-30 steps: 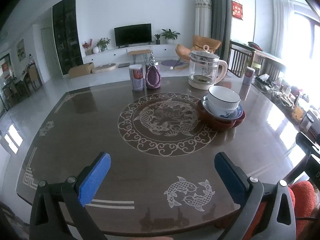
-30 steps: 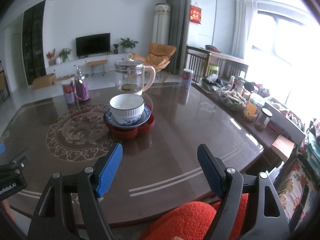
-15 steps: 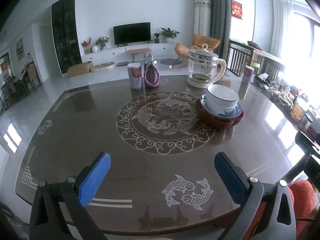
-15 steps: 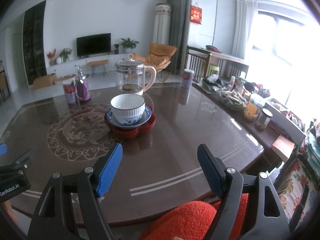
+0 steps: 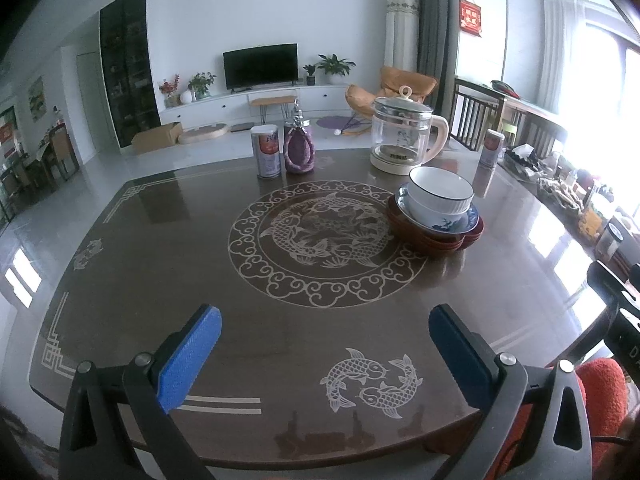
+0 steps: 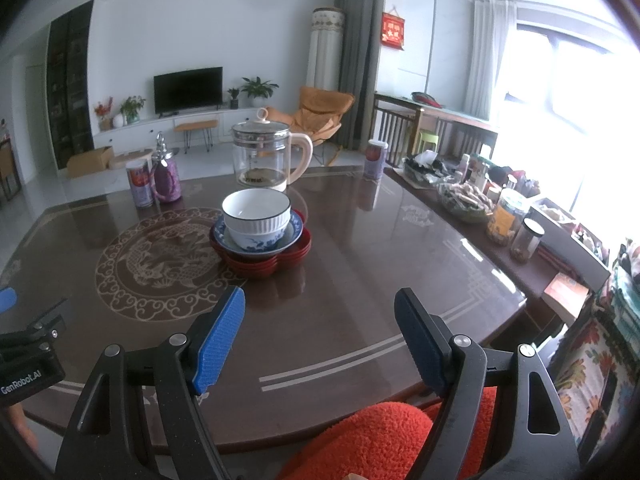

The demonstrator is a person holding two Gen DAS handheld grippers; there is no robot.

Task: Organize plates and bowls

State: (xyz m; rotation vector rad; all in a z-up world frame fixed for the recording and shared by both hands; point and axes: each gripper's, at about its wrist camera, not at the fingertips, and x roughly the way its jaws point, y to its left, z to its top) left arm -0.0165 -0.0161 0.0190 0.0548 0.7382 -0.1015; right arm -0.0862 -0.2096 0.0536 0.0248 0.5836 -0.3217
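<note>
Dark wood formed the counter (image 5: 160, 248), its centre inlaid with a fish medallion. Beside that medallion sat red plates (image 6: 264, 260) stacked under a blue-patterned plate (image 6: 292, 234), with a white bowl (image 6: 256, 214) nested on top. Behind stood a glass kettle (image 6: 264, 156). Left gripper (image 5: 324, 344) and right gripper (image 6: 320, 332) hovered wide open, empty, well short of the stack.

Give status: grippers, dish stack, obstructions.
Left gripper and right gripper: jaws open, empty. White bowl on blue plate on red plates, untouched. Glass kettle behind stack.
</note>
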